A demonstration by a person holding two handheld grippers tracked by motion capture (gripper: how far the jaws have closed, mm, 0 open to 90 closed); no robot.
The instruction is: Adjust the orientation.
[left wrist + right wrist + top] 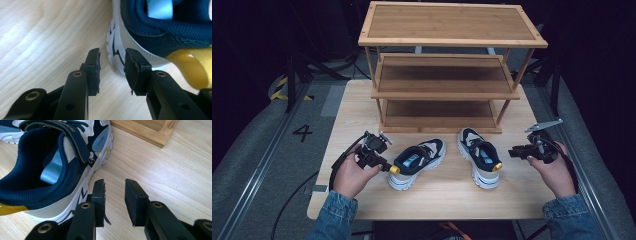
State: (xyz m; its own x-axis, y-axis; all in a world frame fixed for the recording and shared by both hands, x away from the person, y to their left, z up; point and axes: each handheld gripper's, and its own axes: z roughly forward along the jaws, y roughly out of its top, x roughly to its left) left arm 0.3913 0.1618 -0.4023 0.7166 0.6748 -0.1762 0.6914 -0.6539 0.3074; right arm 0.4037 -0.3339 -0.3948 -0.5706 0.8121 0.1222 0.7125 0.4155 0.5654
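Two sneakers lie before us: our left gripper (388, 166), jaws parted and empty, nears the left shoe (418, 163); our right gripper (513, 151), likewise parted, flanks the right shoe (479, 156).

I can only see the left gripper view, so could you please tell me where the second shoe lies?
Observer: The right shoe lies to the right of the left shoe, apart from it, with its toe toward the wooden rack.
Operator: Is the right tool near it?
Observer: Yes, the right tool sits beside its heel end, jaws apart with nothing between them.
Operator: And the rack?
Observer: It stands behind both shoes and has three shelves.
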